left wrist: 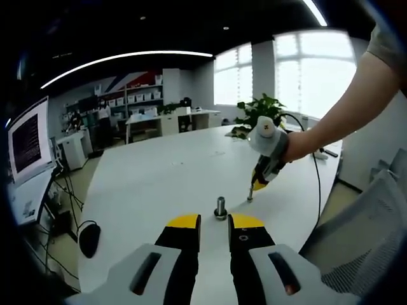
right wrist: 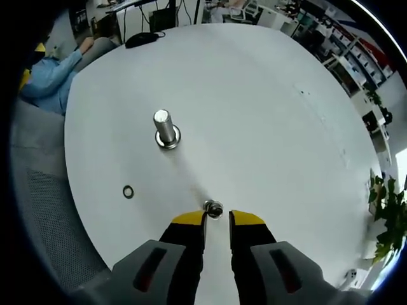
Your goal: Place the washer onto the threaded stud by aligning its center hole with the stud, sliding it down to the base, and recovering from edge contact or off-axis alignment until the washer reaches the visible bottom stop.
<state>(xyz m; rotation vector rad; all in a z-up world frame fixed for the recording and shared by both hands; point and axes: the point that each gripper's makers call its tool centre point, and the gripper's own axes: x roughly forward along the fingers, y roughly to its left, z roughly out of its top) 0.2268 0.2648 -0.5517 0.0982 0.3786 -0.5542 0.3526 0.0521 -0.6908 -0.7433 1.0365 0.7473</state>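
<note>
The threaded stud (left wrist: 220, 207) is standing upright on the white table (left wrist: 159, 171), its flanged base sitting flat on the top. In the left gripper view it is showing just ahead of the left gripper (left wrist: 214, 221), in line with the gap between the two yellow-tipped jaws; those jaws are standing apart with nothing between them — an open claw. At about 2 o'clock from the stud in that view, the right gripper (left wrist: 250, 197) is reaching down to the table, held in a person's hand (left wrist: 294, 145), its tips touching or nearly touching the surface; a black cable is trailing from it. In the right gripper view the stud (right wrist: 166, 129) is sitting near 11 o'clock from the right gripper (right wrist: 217, 216), well apart. A washer (right wrist: 212, 207) is lying at the tips of the right gripper, right at the narrow gap between the jaws; whether the jaws are pinching it or only touching it — I cannot tell. A second, thinner ring (right wrist: 128, 191) is lying flat on the table toward 9 o'clock from the right gripper's tips, apart from both stud and washer. A potted plant (left wrist: 262, 109) is sitting at the far edge of the table, and a dark computer mouse (left wrist: 89, 239) is lying near the table's edge at 9 o'clock.
</note>
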